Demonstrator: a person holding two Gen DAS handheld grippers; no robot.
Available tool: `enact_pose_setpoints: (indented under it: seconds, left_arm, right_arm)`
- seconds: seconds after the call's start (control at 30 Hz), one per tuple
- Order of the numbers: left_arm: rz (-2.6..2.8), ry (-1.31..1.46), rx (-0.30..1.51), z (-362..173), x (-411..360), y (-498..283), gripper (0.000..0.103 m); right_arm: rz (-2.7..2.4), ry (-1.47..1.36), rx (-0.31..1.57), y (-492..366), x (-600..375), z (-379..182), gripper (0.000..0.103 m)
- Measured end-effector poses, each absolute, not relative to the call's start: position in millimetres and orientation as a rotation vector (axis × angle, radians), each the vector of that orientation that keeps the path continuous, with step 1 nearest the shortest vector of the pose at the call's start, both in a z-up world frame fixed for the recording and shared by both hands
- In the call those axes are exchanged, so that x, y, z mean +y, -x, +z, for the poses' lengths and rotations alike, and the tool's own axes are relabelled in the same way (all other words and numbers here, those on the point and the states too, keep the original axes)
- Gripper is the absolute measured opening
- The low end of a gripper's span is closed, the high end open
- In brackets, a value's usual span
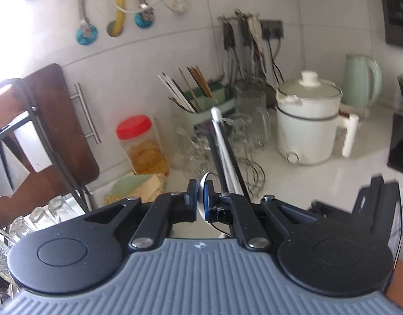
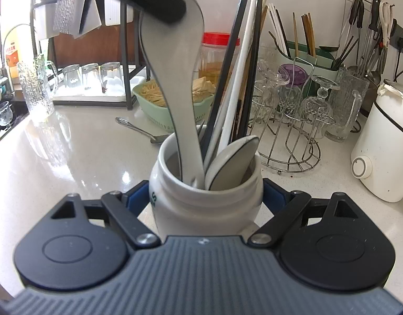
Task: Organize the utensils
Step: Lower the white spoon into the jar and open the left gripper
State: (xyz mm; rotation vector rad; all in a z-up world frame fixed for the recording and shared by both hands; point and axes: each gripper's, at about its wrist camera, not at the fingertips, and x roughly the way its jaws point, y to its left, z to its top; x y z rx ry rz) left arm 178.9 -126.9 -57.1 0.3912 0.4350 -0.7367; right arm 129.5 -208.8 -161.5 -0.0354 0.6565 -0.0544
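A white ceramic jar [image 2: 201, 204] stands on the pale counter [image 2: 70, 162], and my right gripper [image 2: 205, 199] is shut on its sides. In the jar are black and white chopsticks [image 2: 243, 65] and a white spoon [image 2: 233, 162] with its bowl up. My left gripper [image 1: 201, 199] is shut on the wide end of a grey spoon [image 2: 175, 65]; the spoon's narrow end reaches down into the jar. In the left wrist view the grey spoon [image 1: 205, 191] shows edge-on between the pads, with the chopsticks [image 1: 223, 144] rising just beyond. A metal spoon [image 2: 138, 130] lies on the counter behind the jar.
Behind the jar are a green basket [image 2: 154, 113], a red-lidded jar [image 2: 214, 60], a wire rack of glasses [image 2: 293, 120] and a green chopstick holder [image 2: 311, 55]. A white electric pot [image 2: 385, 152] stands right. A dish rack with upturned glasses [image 2: 91, 78] stands left.
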Motion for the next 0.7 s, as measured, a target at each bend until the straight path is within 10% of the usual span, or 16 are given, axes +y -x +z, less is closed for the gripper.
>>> enact_pose_setpoints:
  seconds: [0.7]
  left_arm:
    - [-0.893,-0.140,0.809,-80,-120,-226,0.012]
  right_arm:
    - [-0.043,0.044,0.644,-126,-209,-163,0.091]
